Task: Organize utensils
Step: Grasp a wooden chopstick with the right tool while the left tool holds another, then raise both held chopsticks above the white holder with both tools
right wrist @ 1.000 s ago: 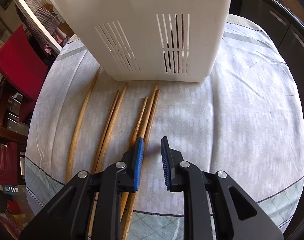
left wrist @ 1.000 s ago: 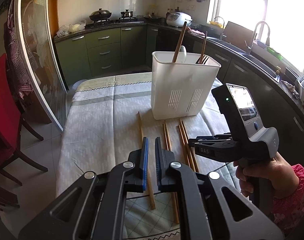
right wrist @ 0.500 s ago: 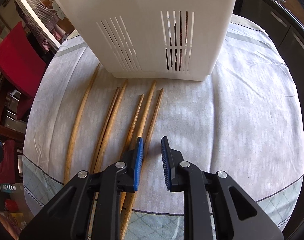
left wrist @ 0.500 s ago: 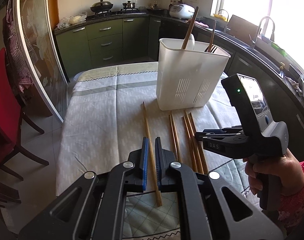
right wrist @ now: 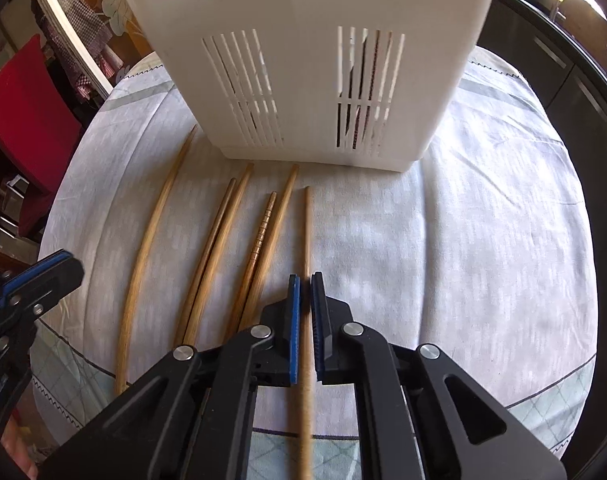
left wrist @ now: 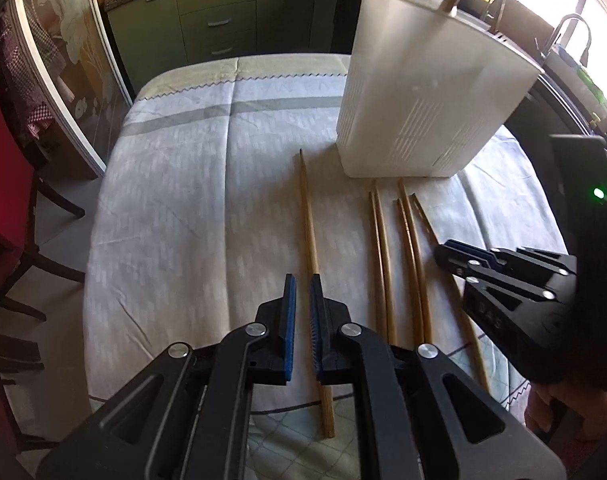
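Observation:
Several wooden chopsticks lie side by side on the tablecloth in front of a white slotted utensil holder (left wrist: 431, 96), which also shows in the right wrist view (right wrist: 311, 60) and holds a few sticks. My right gripper (right wrist: 305, 280) is shut on the rightmost chopstick (right wrist: 307, 224), which runs between its blue pads; the gripper also shows in the left wrist view (left wrist: 453, 250). My left gripper (left wrist: 300, 280) is nearly shut and empty, low over the table, with the leftmost chopstick (left wrist: 308, 216) lying under its right finger. The left gripper's tip shows in the right wrist view (right wrist: 59, 266).
The table carries a pale patterned cloth (left wrist: 191, 200). A red chair (left wrist: 3, 184) stands at the left. Green kitchen cabinets (left wrist: 219, 20) are behind, and a dark counter with a sink (left wrist: 571, 36) runs along the right.
My right gripper has closed on the rightmost chopstick, which has swung apart from its neighbours. My left gripper has dropped lower and moved forward beside the leftmost chopstick.

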`<control>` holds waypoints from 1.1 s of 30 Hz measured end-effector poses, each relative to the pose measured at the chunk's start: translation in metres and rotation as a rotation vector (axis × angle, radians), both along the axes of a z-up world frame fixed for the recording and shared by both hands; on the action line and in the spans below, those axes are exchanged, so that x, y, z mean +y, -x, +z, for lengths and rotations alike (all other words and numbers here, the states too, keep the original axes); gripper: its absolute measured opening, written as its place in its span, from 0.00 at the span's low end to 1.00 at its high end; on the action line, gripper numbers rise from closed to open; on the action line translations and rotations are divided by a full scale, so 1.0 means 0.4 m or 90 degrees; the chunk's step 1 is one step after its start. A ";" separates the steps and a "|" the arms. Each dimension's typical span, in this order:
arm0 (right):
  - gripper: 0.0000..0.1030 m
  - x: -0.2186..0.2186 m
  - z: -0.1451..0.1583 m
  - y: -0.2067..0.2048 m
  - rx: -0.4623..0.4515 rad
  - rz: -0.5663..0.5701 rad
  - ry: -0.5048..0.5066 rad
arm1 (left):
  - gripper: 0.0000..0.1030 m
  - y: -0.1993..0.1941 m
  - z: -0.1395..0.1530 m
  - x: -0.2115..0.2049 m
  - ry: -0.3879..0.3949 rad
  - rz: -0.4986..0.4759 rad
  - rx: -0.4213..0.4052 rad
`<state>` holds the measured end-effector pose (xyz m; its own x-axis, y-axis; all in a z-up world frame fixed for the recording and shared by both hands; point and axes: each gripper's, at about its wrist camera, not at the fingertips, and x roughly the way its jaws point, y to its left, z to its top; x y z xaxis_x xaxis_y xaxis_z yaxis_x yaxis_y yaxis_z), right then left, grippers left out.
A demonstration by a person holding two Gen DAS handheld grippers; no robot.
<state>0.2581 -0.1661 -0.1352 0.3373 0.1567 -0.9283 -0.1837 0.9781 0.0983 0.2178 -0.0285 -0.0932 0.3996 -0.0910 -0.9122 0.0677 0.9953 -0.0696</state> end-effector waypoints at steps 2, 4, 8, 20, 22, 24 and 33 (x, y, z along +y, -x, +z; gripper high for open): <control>0.06 -0.019 0.001 0.005 0.002 -0.006 -0.015 | 0.07 -0.042 -0.033 0.005 0.008 0.012 0.033; 0.06 -0.040 0.004 0.009 0.008 -0.011 -0.035 | 0.07 -0.076 -0.055 0.003 0.013 0.016 0.056; 0.06 -0.079 0.018 0.020 0.001 -0.016 -0.057 | 0.09 -0.117 -0.067 -0.009 -0.003 0.024 0.052; 0.06 -0.147 0.035 0.063 -0.006 -0.015 -0.077 | 0.06 -0.174 -0.078 -0.074 -0.048 0.019 0.062; 0.06 -0.154 0.041 0.071 -0.010 -0.016 -0.080 | 0.06 -0.172 -0.076 -0.073 -0.044 0.018 0.062; 0.06 -0.161 0.054 0.079 -0.015 -0.015 -0.088 | 0.06 -0.155 -0.065 -0.082 -0.031 0.019 0.055; 0.06 -0.233 0.178 0.164 -0.087 -0.011 -0.148 | 0.06 0.041 0.140 -0.045 0.007 -0.011 -0.133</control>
